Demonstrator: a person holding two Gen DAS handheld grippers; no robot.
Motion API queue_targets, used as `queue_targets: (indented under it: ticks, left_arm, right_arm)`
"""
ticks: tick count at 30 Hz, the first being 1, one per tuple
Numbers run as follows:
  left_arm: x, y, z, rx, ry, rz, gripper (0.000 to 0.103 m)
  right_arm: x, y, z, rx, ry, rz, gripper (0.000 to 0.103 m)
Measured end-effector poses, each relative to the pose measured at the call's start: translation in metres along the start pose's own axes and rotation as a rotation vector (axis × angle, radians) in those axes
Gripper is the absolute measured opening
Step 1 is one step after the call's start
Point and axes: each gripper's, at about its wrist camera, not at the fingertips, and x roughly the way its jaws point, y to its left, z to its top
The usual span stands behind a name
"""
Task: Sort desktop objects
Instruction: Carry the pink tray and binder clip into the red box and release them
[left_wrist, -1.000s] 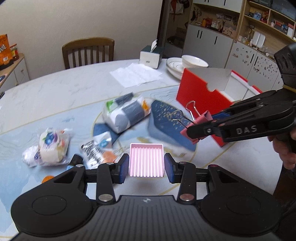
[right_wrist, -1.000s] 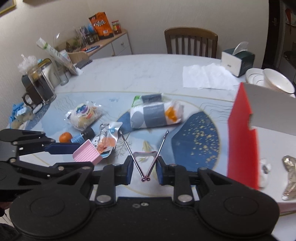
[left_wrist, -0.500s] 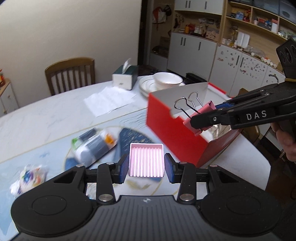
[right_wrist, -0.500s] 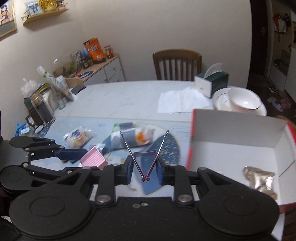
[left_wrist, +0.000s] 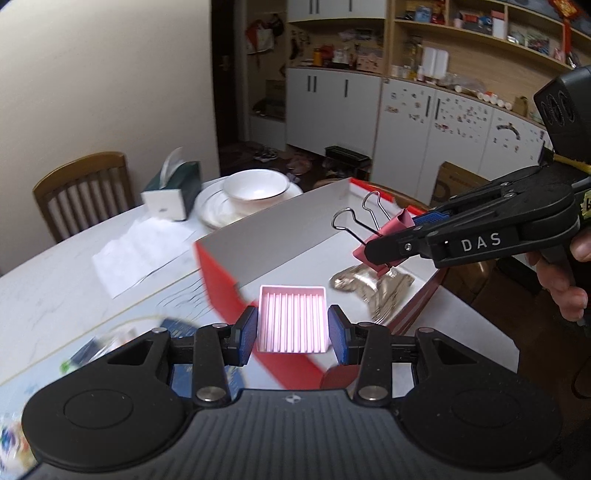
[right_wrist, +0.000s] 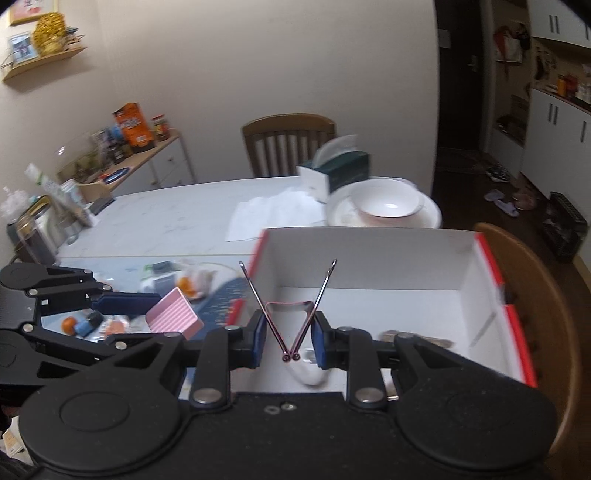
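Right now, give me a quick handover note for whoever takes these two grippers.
Left hand-held gripper: shut on the pink ribbed tray, at the near edge of the red box.
Right hand-held gripper: shut on the pink binder clip, over the box's open inside.
Done: a crumpled gold wrapper lies in the box.
Left: drop in the clip and tray, then sort the snack packets blurred on the table.

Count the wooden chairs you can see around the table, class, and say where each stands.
2. One chair stands at the far side of the table, behind the tissue box. Another chair sits just right of the red box. Others may be hidden.
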Motion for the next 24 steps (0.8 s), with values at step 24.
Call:
queue_targets:
  ticks: [24]
  left_arm:
    - [0.110, -0.013, 0.043, 0.126, 0.114, 0.017, 0.039]
  right_arm:
    - [0.063, -0.074, 0.015, 0.040, 0.090, -0.044, 0.025]
